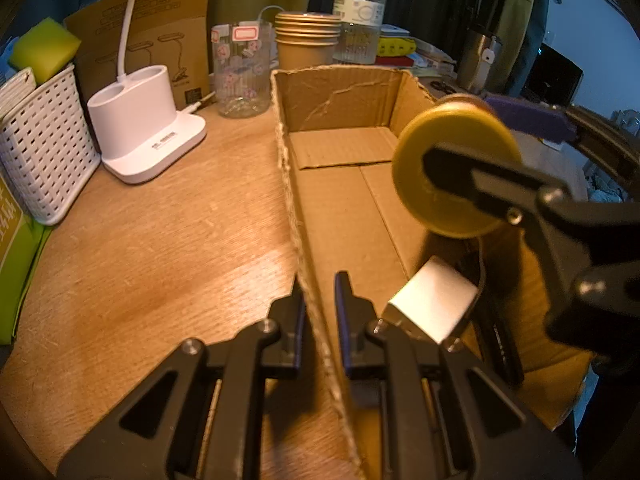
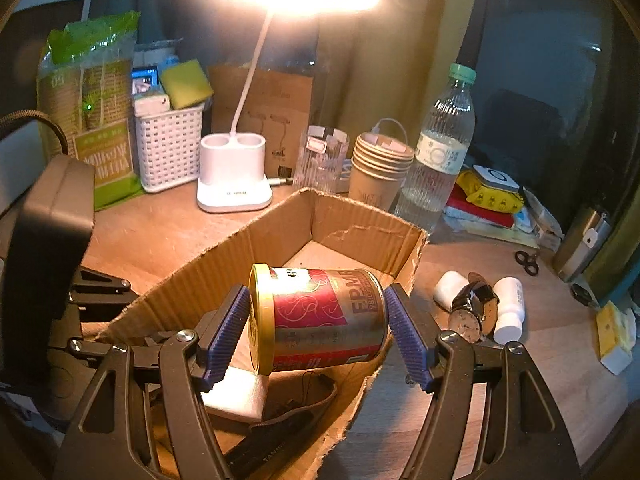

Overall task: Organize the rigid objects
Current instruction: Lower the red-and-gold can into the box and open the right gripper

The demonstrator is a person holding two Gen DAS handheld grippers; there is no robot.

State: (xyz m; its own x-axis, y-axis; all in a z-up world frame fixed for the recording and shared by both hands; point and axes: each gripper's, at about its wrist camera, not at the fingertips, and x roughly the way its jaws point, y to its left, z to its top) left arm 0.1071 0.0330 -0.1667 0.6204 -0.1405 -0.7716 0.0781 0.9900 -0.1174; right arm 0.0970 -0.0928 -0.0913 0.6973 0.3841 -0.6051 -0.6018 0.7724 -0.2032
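A: Right gripper [image 2: 318,330]: jaws wide, blue pads clamped on both ends of the tin [image 2: 320,316], lying sideways over the box [image 2: 280,236]. Legible print?

B: "FPMR" on the grey panel, red field with swirls; smaller lines unreadable. Gold lid [image 1: 456,168] faces the left camera.

A: Left gripper [image 1: 320,320]?

B: Jaws nearly closed, pinching the box's near wall.

A: Box contents?

B: White block [image 2: 240,392], dark strap lettered "TANI…". Outside, right: watch [image 2: 468,316] between two white bottles [image 2: 510,308]. The green bag [image 2: 92,120] has text, unreadable.
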